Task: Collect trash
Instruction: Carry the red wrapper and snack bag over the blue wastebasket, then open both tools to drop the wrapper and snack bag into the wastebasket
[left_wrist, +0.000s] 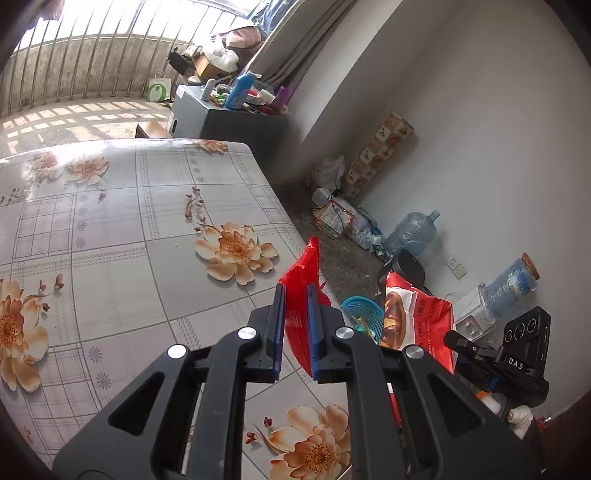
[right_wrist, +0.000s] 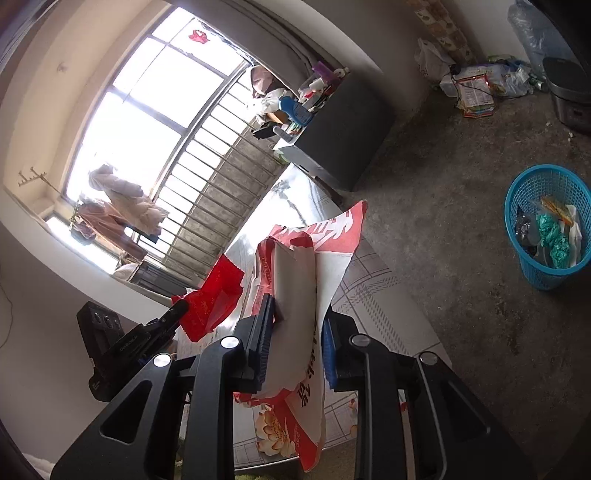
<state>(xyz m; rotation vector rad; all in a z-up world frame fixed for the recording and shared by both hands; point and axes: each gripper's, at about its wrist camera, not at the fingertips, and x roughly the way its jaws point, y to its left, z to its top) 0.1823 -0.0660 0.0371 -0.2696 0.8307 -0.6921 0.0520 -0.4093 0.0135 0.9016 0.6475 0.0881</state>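
- Both claws are loaded right now. The left claw (left_wrist: 295, 325) is clamped on a thin red wrapper (left_wrist: 304, 280), which sticks up between the blue pads, over the edge of the flowered surface (left_wrist: 110, 240).
- The right claw (right_wrist: 295, 347) is gripping a bigger red-and-white snack bag (right_wrist: 314, 280). It's crumpled and flops out both above and below the pads, so the grip is on a fold, not the whole bag.
- The step in hand, as I read it, is carrying both pieces over to the blue basket (right_wrist: 550, 229) on the floor, well apart from the surface.
- To do it well, I'd keep both claws tight until they're right over the basket mouth. That stuff is light and will flutter sideways if it's let go from high up.
- I'd also drop one at a time and lead with the big bag, since its loose tail could snag on the rim.
- The basket already has stuff in it: some crumpled green plastic (right_wrist: 554, 236), something white, a yellowish wrapper and some darker bits I can't make out. It still has room.
- There's other litter along the wall, a plastic bag and flattened packaging (left_wrist: 332, 218), so the job's likely not done after this drop.
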